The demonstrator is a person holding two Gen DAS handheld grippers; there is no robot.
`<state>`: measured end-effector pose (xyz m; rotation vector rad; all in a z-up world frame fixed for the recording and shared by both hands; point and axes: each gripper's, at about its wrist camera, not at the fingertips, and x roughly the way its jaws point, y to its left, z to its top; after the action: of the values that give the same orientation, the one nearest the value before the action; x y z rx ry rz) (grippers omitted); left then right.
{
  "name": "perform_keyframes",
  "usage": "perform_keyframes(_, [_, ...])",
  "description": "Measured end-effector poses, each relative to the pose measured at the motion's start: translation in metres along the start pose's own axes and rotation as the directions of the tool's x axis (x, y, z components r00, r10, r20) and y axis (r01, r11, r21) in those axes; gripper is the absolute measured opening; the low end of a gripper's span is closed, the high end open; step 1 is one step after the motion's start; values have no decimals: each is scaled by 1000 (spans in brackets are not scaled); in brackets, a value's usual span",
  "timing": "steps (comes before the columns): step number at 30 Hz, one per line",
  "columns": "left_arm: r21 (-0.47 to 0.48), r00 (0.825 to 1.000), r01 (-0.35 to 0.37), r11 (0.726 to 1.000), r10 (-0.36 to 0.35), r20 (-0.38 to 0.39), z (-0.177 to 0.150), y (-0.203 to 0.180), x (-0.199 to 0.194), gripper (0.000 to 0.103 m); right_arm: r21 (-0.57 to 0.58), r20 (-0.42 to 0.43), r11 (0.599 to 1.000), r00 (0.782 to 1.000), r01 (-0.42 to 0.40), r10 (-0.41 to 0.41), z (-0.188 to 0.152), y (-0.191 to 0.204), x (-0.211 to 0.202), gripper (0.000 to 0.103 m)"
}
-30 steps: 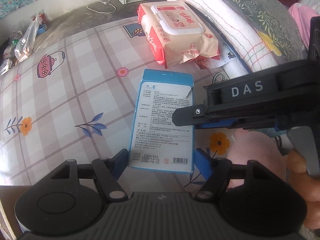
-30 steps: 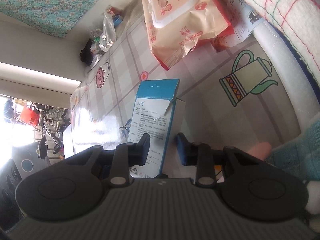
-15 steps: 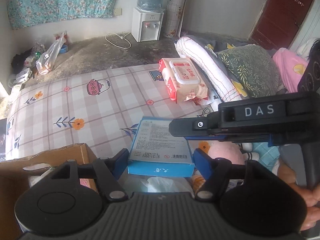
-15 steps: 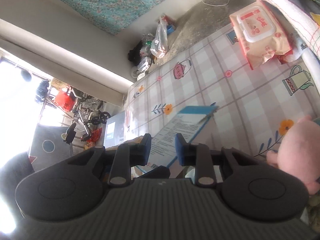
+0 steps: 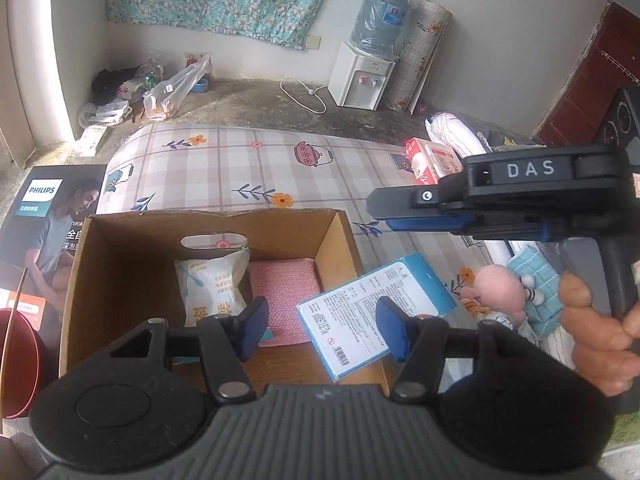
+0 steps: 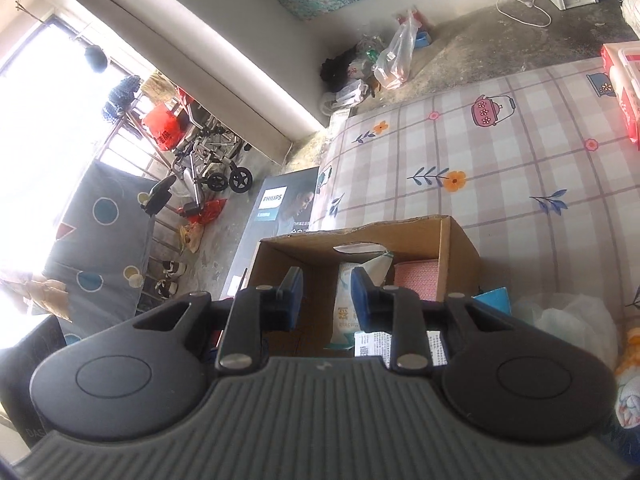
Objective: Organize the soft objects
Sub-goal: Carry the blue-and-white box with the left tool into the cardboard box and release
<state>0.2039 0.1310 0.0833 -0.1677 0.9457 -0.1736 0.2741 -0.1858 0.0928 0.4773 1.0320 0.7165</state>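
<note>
One: Both views have been swung away from the checked sheet, and the cardboard carton (image 5: 120, 240) is now seen below. The blue-and-white box (image 5: 360, 308), earlier held flat between both tools, is now tilted across the carton's wall at 4 o'clock.

Two: Is it gripped at all?

One: It does not appear to be. The jaws of the left hand-held gripper (image 5: 323, 328) have just been closing. The box is seen between them, but the pad at 9 o'clock stands clear of it, so no clamp is made. The right hand-held gripper (image 6: 328, 300) is held narrowly apart with nothing between its pads.

Two: How should the step be finished?

One: The box is judged only half delivered, with one corner over the pink pad (image 5: 284, 292) and the rest outside the rim. A nudge toward 9 o'clock is called for, so that it is laid flat beside the white packet (image 5: 212, 284). The thin wall should not be pressed down, or the carton may be tipped.

Two: And after that?

One: The pink plush toy (image 5: 500, 284) at 3 o'clock is probably to be fetched next.
</note>
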Motion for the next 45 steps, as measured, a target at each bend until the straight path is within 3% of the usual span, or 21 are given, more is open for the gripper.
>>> perform_keyframes(5, [-58, 999, 32, 998, -33, -15, -18, 33, 5, 60, 43, -30, 998, 998, 51, -49, -8, -31, 0, 27])
perform_keyframes(9, [-115, 993, 110, 987, -115, -40, -39, 46, 14, 61, 85, -26, 992, 996, 92, -90, -22, -56, -1, 32])
perform_keyframes(13, [-167, 985, 166, 972, -170, -8, -46, 51, 26, 62, 141, 32, 990, 999, 24, -29, -49, -75, -20, 37])
perform_keyframes(14, [-175, 985, 167, 970, -170, 0, -44, 51, 28, 64, 146, 51, 989, 999, 9, -17, -58, -80, -25, 43])
perform_keyframes(21, [-209, 996, 90, 974, -94, -6, -28, 55, 56, 66, 193, 29, 981, 999, 20, -26, -101, -102, -18, 45])
perform_keyframes(29, [-204, 995, 58, 977, -72, -63, -58, 68, 50, 69, 74, 51, 996, 998, 43, -47, -94, -76, -18, 45])
perform_keyframes(35, [-331, 969, 74, 941, -145, -198, -89, 79, 62, 69, -95, 49, 993, 997, 71, -66, -88, -36, -10, 45])
perform_keyframes(38, [-375, 963, 70, 925, -160, -215, -94, 80, 70, 69, -115, 53, 992, 997, 58, -52, -95, -29, -12, 45])
perform_keyframes(45, [-329, 952, -4, 944, -97, -290, -102, 67, 86, 73, -110, 86, 990, 993, 84, -75, -132, -39, -28, 45])
